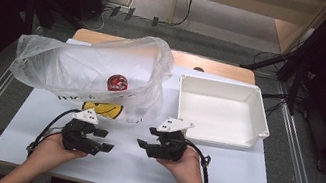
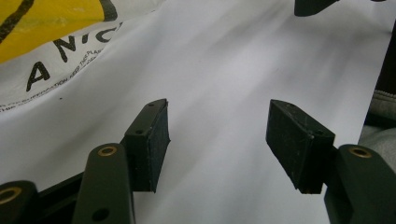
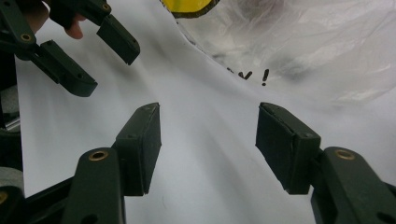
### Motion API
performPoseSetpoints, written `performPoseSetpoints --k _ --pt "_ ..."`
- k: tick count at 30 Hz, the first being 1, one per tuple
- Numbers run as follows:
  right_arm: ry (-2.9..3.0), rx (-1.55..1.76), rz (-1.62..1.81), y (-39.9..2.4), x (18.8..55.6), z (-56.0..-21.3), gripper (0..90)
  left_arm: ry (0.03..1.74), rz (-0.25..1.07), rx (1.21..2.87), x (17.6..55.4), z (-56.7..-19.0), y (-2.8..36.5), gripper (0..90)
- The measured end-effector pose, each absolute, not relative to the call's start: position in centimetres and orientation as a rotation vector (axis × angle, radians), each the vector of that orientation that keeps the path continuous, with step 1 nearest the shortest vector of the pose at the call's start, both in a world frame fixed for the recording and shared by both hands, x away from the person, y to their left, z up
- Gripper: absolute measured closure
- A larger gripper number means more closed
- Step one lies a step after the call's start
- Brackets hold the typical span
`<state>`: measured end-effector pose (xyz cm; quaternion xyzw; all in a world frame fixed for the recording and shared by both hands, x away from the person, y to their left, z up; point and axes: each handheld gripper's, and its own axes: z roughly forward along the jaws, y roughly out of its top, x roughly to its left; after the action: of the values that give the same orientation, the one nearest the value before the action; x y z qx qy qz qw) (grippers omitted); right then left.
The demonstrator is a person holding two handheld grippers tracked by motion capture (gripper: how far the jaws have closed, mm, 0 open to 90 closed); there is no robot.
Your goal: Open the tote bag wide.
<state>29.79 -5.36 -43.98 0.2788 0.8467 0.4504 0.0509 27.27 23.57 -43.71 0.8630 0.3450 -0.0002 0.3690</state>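
Thin clear plastic bag (image 1: pixel 84 65) on the far left of the worktop (image 1: pixel 236 180), puffed up, red ball (image 1: pixel 117 83) inside: likely light, limp, slippery, easy to tear. Best pinched at a loose fold of film near the mouth, not the ball. White bin (image 1: pixel 221 112) to the right. Left tongs (image 1: pixel 104 140) and right tongs (image 1: pixel 144 137) both wide and empty, held low near the bag, facing each other.

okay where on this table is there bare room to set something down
Bare white tabletop lies along the near edge, right of the right gripper and below the white bin, which holds nothing. Another bare strip sits left of the left gripper. The plastic bag crowds the far left.
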Motion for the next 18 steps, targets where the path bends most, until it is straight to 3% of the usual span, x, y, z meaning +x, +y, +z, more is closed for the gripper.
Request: performPoseSetpoints --k 6,18 --pt "2.568 0.820 1.369 -5.29 29.69 -43.85 48.3 0.882 0.023 2.220 26.99 -43.68 23.68 40.4" --pt "2.575 0.853 1.386 -5.16 30.01 -43.80 47.2 0.889 0.030 2.218 27.01 -43.64 23.94 39.9"
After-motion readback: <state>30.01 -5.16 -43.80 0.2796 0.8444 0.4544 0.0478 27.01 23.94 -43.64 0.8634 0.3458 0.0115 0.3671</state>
